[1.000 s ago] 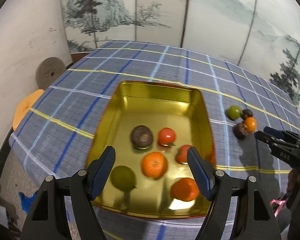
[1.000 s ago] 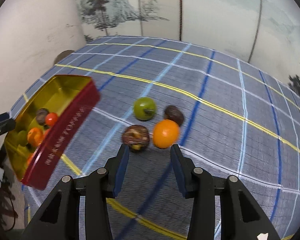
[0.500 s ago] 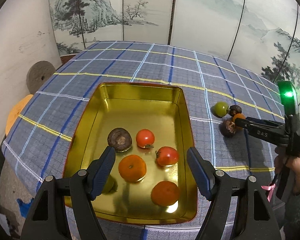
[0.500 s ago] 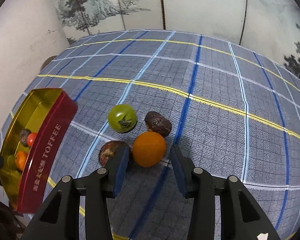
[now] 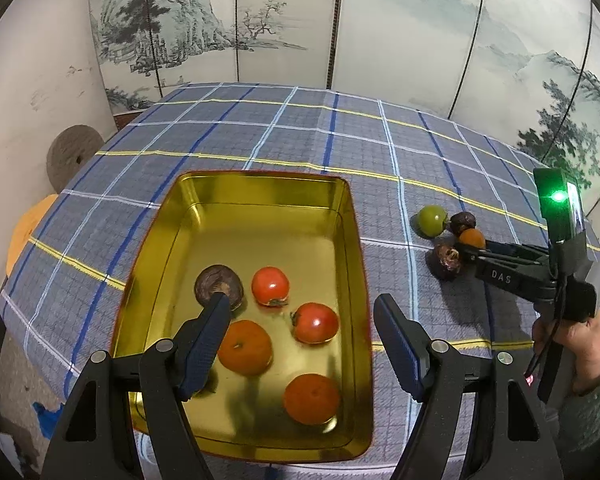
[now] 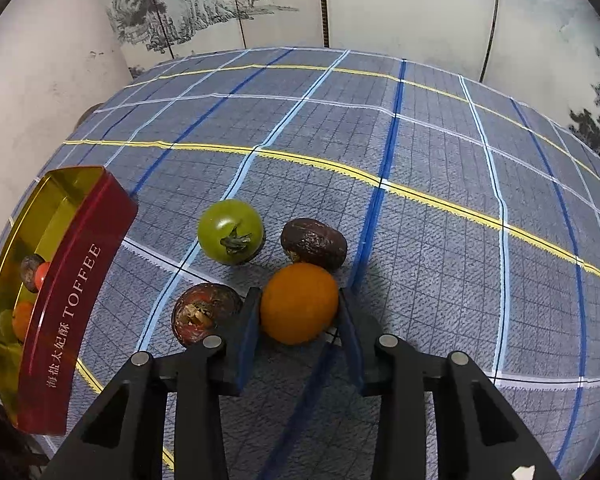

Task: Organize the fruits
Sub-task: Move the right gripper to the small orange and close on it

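Note:
My right gripper (image 6: 298,304) rests low on the checked cloth, and its jaws are closing, with both pads against the sides of an orange fruit (image 6: 299,302). Around it lie a green tomato (image 6: 230,230), a dark wrinkled fruit (image 6: 314,242) and a reddish-brown round fruit (image 6: 204,314) that touches the left finger. My left gripper (image 5: 302,302) hangs open and holds nothing above the gold tin (image 5: 260,176). The tin holds a brown fruit (image 5: 219,284), two red tomatoes (image 5: 270,286) and two orange fruits (image 5: 246,346). In the left wrist view the right gripper (image 5: 460,250) is seen at the fruit cluster.
The tin's red side wall (image 6: 76,280) reads TOFFEE and stands left of the loose fruits. A painted folding screen closes the back. A grey disc (image 5: 74,156) and an orange round thing (image 5: 24,232) sit off the table's left edge. A person's hand (image 5: 576,336) holds the right gripper.
My right gripper has moved forward and down around the orange fruit and its jaws have narrowed onto it. The left gripper drifted a little over the tin, still open.

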### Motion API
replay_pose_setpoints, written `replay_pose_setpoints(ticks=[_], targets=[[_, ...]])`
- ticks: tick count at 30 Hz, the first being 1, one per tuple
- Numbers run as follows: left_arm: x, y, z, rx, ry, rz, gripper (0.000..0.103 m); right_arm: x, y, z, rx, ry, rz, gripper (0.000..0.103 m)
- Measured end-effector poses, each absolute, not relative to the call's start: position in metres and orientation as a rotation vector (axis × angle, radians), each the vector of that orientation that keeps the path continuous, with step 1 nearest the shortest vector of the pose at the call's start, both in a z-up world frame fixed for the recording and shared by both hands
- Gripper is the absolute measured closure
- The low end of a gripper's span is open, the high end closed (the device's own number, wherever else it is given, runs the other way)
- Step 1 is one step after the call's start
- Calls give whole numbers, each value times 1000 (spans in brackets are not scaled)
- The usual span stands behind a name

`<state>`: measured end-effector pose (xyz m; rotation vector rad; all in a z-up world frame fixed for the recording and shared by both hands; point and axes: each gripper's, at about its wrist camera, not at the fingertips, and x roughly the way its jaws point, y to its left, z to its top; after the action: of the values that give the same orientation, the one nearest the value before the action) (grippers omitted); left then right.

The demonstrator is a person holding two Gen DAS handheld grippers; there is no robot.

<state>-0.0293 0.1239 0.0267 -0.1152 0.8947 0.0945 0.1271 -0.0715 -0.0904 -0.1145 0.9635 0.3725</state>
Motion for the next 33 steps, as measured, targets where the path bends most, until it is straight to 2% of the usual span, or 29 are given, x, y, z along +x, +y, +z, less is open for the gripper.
replay_pose_setpoints(ticks=[13, 24, 33], targets=[[-1, 64, 25, -77, 899, -24, 29, 101, -110, -92, -140, 891, 346, 71], [46, 20, -6, -99, 965, -80, 29, 91, -173, -94, -151, 856, 211, 71], [72, 5, -34, -93, 1022, -77, 31, 84, -189, -95, -158, 832, 177, 70]])
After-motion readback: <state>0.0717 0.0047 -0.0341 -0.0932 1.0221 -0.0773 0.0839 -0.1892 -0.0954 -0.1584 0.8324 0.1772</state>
